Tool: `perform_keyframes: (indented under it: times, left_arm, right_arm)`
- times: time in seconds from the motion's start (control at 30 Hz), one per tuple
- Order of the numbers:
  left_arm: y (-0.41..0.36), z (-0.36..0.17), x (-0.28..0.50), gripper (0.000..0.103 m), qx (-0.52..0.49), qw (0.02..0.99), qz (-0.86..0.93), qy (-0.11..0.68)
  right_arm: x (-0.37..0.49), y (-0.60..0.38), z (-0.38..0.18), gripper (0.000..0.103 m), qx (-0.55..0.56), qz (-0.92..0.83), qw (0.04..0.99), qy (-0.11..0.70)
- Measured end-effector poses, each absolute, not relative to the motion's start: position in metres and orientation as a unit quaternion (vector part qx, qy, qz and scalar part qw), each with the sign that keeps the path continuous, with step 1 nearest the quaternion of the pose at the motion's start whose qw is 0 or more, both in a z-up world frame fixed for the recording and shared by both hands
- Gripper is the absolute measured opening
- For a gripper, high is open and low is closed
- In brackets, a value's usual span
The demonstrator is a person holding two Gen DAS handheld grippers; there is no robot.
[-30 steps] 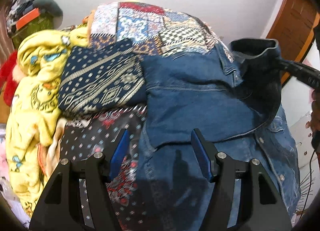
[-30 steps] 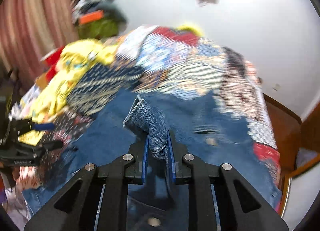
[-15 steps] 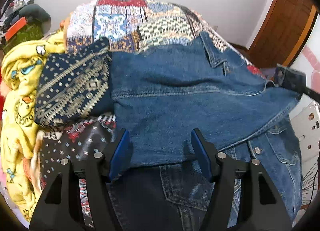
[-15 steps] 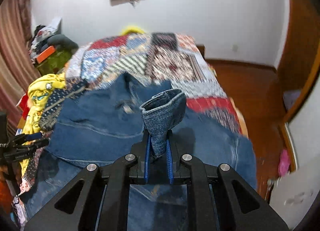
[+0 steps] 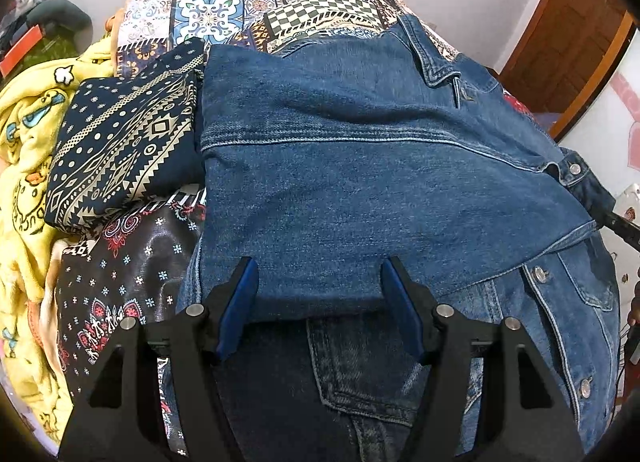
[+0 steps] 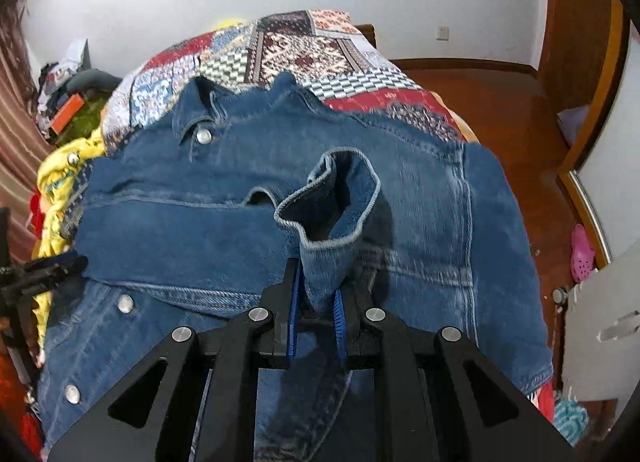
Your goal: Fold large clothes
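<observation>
Denim jacket (image 5: 360,166) lies spread across a bed covered by a patchwork quilt (image 5: 248,10), directly ahead of and beneath both pairs of jaws. The right gripper (image 6: 316,318) has its jaws closed tight on the sleeve cuff (image 6: 336,214), which stands up as an open ring of denim just above the blue pads. A second ago that cuff was raised over the far side of the bed; since then the right hand has carried it across and down, so the sleeve now lies folded flat over the jacket's body. The left gripper (image 5: 320,302) has its jaws about half open with nothing pinched; the folded sleeve's near edge sits between and just beyond its fingertips, and this hand has dropped closer to the cloth over the same second. A folded navy patterned cloth (image 5: 124,150) and a yellow blanket (image 5: 24,150) lie off to the left of the left jaws, touching the jacket's side.

Judging by this, 1 sleeve fold is nearly laid. The cuff probably needs setting down and releasing next, with the left jaws placed to pin or smooth the fold.
</observation>
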State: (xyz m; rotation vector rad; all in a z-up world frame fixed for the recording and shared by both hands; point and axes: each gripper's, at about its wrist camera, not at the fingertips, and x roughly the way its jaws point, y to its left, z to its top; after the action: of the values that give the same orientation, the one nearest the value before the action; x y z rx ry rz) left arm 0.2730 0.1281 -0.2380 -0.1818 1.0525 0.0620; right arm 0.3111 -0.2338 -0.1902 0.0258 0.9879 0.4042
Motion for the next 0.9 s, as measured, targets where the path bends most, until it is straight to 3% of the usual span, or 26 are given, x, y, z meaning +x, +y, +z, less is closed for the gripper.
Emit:
perform_keyframes:
  times: [0.1, 0.23, 0.4, 0.47, 0.7, 0.9]
  left_arm:
    - [0.123, -0.237, 0.269, 0.065, -0.068, 0.863, 0.031, 0.499]
    - [0.116, -0.235, 0.262, 0.066, -0.045, 0.866, 0.029, 0.498]
    - [0.104, -0.221, 0.257, 0.066, -0.015, 0.87, 0.018, 0.492]
    - [0.1, -0.209, 0.257, 0.066, -0.013, 0.878, 0.015, 0.479]
    - [0.085, -0.166, 0.258, 0.073, -0.047, 0.905, -0.005, 0.423]
    - [0.061, -0.161, 0.257, 0.074, -0.043, 0.908, -0.026, 0.415]
  right_arm:
    - [0.308, -0.239, -0.194, 0.022, 0.016, 0.184, 0.857, 0.481]
    - [0.3, -0.253, -0.188, 0.048, 0.002, 0.148, 0.864, 0.481]
    - [0.289, -0.273, -0.167, 0.063, -0.024, 0.116, 0.876, 0.468]
    - [0.284, -0.287, -0.158, 0.074, -0.013, 0.103, 0.882, 0.46]
    - [0.273, -0.34, -0.157, 0.078, 0.08, 0.074, 0.876, 0.47]
    - [0.269, -0.38, -0.205, 0.078, 0.189, 0.06, 0.827, 0.526]
